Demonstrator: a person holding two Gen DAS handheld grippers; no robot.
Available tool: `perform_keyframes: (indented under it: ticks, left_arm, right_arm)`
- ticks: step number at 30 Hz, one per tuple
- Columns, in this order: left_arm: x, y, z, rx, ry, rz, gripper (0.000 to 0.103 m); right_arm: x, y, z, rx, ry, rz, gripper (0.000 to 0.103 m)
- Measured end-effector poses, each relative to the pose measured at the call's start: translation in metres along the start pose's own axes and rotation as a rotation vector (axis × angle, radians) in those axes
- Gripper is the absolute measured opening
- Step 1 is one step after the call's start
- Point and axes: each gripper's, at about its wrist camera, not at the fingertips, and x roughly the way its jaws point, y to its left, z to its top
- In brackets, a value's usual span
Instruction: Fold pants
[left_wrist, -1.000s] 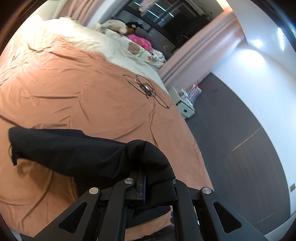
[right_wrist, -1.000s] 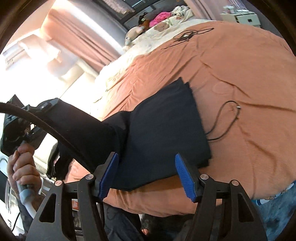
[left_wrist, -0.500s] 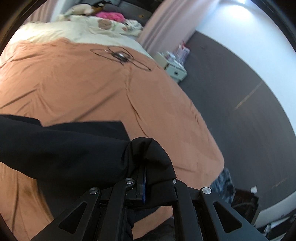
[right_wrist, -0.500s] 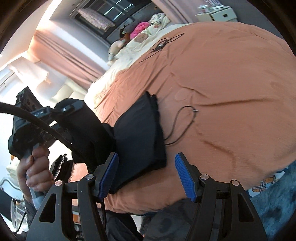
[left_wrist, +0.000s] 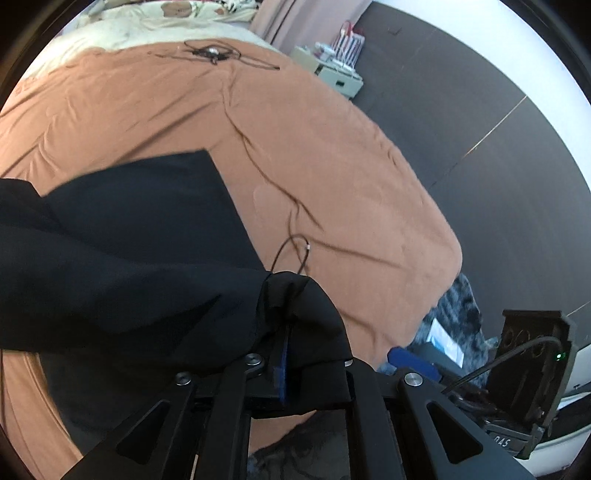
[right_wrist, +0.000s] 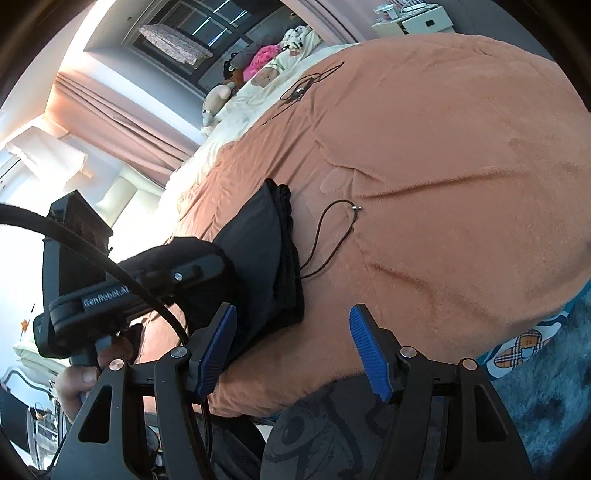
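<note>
Pants (left_wrist: 129, 236) near the bed (left_wrist: 351, 166) foot edge: your left tongs (left_wrist: 284, 354), easing apart, still pinch cloth; right tongs (right_wrist: 291, 350) gape empty. Lay the fold square before letting go.

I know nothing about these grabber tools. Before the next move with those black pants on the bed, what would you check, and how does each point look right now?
1. Left gripper has cloth between its jaws: ok, a bunch of the pants is pinched there, though the jaws are opening slightly.
2. Right gripper free to help: ok, jaws wide apart, nothing between them.
3. Folded part lies flat on the bed: ok, stacked with a straight edge.
4. Thin cord clear of the pants: not ok, it lies right beside the edge and seems to run under it.
5. Carried layer lines up with the layers below: cannot tell, the cloth hides them.
</note>
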Motion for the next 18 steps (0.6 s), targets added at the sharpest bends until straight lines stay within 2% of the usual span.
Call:
perform_keyframes:
  ticks: [1, 3, 4, 7, 8, 13, 18]
  left_arm:
    - [0.002, 0.000, -0.002, -0.006, 0.012, -0.002, 0.014]
    - [0.005, 0.000, 0.000, -0.020, 0.031, -0.026, 0.031]
    - [0.005, -0.001, 0.000, -0.031, 0.039, -0.052, 0.044]
    - [-0.003, -0.004, -0.001, -0.044, 0.045, -0.107, 0.060]
    - [-0.006, -0.005, -0.002, -0.041, 0.045, -0.115, 0.063]
    - [-0.024, 0.002, -0.012, -0.073, 0.040, -0.160, 0.066]
    - [-0.046, 0.013, -0.024, -0.117, 0.009, -0.185, 0.078]
  right_arm:
    - [0.000, -0.001, 0.000, 0.002, 0.002, 0.000, 0.063]
    - [-0.002, 0.000, -0.001, 0.000, 0.004, 0.002, 0.063]
    - [-0.004, 0.001, -0.002, -0.003, 0.004, 0.003, 0.063]
    - [-0.007, 0.002, -0.002, -0.006, 0.001, 0.000, 0.063]
    - [-0.009, 0.003, -0.002, -0.007, 0.000, -0.002, 0.063]
    - [-0.009, 0.010, -0.004, -0.023, 0.002, -0.002, 0.063]
    - [-0.008, 0.024, -0.007, -0.051, 0.006, 0.006, 0.063]
